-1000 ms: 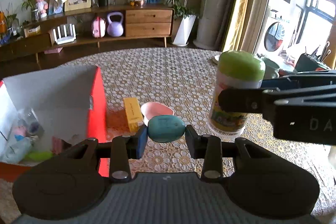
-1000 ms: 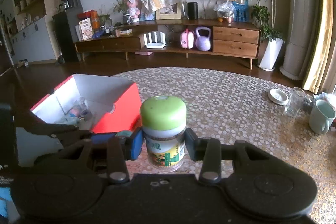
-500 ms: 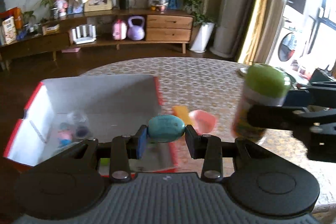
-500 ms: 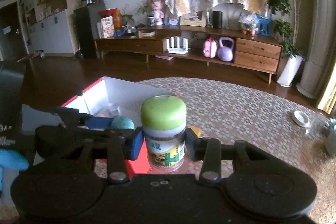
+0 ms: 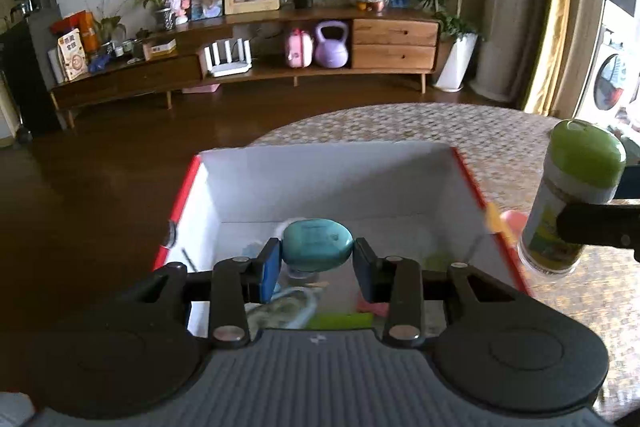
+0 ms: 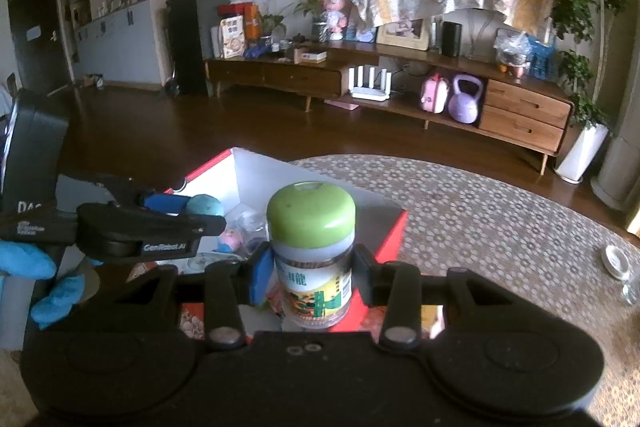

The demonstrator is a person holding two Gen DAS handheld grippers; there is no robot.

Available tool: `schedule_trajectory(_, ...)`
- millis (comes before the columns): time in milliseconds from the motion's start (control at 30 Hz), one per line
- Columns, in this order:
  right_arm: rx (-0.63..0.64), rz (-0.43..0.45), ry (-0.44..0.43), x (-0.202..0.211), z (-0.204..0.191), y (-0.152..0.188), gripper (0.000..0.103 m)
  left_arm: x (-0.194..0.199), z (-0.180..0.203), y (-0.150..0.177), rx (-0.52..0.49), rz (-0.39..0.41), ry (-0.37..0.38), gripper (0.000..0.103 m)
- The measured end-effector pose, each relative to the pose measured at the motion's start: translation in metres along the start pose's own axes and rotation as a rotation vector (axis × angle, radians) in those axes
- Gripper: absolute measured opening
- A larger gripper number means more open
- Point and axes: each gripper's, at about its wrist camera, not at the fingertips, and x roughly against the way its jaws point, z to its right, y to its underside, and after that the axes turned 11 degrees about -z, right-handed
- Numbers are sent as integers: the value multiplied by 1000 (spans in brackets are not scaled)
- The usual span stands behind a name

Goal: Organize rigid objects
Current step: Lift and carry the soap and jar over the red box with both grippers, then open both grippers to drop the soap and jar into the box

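My left gripper (image 5: 317,259) is shut on a teal oval object (image 5: 318,245) and holds it above the open red box with white inside (image 5: 320,183). It also shows in the right wrist view (image 6: 205,206), over the box (image 6: 394,231). My right gripper (image 6: 312,273) is shut on a jar with a green lid (image 6: 311,251), held at the box's right side. The jar shows at the right of the left wrist view (image 5: 570,199).
Small items lie in the box (image 5: 288,303). A yellow block (image 5: 493,223) and a pink dish (image 5: 512,221) lie on the patterned tablecloth (image 6: 500,211) just right of the box. A small white dish (image 6: 617,259) and a glass sit at the table's right edge.
Both grippers have moved left with their loads. The left one has gone from beside the yellow block and pink dish to over the open box. The jar has followed to the box's right side.
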Motion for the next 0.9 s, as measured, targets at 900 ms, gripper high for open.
schedule_trajectory(900,177,-245,124,-125,-46,2,42,-104,-23,-25,-70,-258,-45,38)
